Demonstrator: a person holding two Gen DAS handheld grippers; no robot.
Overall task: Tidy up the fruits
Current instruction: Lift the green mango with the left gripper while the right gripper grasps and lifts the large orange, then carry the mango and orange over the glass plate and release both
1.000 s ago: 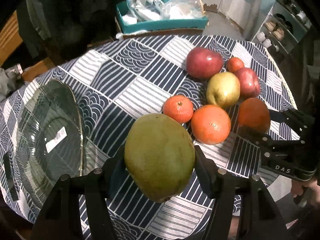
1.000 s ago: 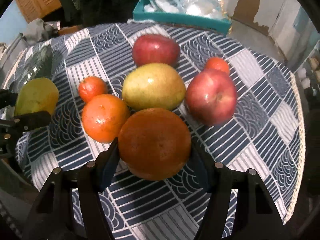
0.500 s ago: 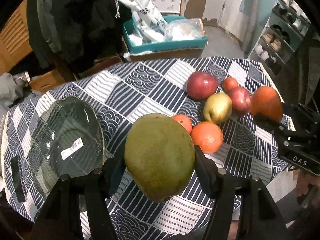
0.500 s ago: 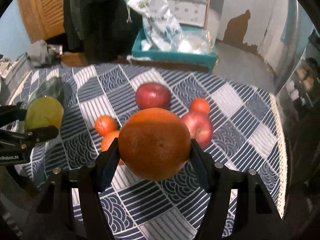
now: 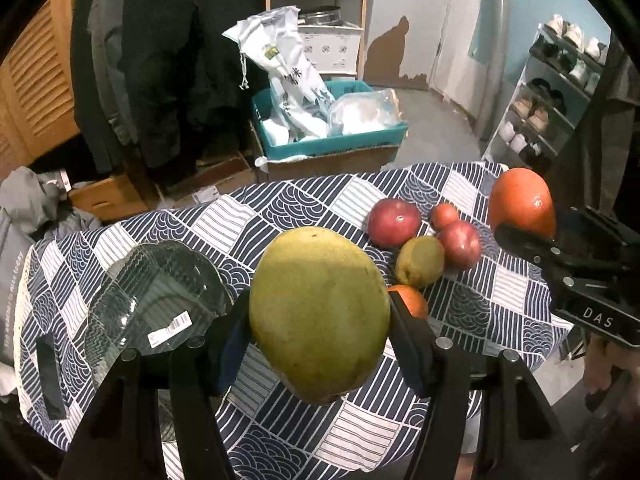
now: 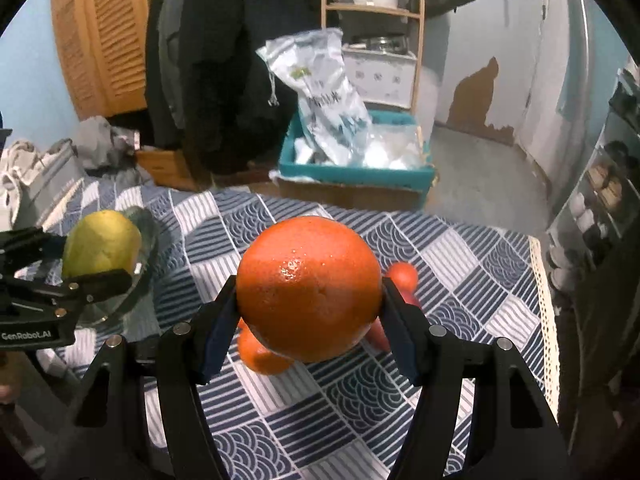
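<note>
A large green mango (image 5: 320, 316) and a big orange (image 6: 308, 288) are held aloft. Two red apples (image 5: 394, 222), a yellow-green pear (image 5: 420, 261) and small oranges (image 5: 444, 216) are clustered on the worktop (image 5: 280, 208).

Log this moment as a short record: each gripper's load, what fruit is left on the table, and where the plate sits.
left gripper: shut on mango, held above the table
right gripper: shut on orange, held above the table
fruit on table: two red apples, pear, small tangerine, another orange fruit partly hidden
glass plate: on the table's left side, holding no fruit, sticker visible
</note>
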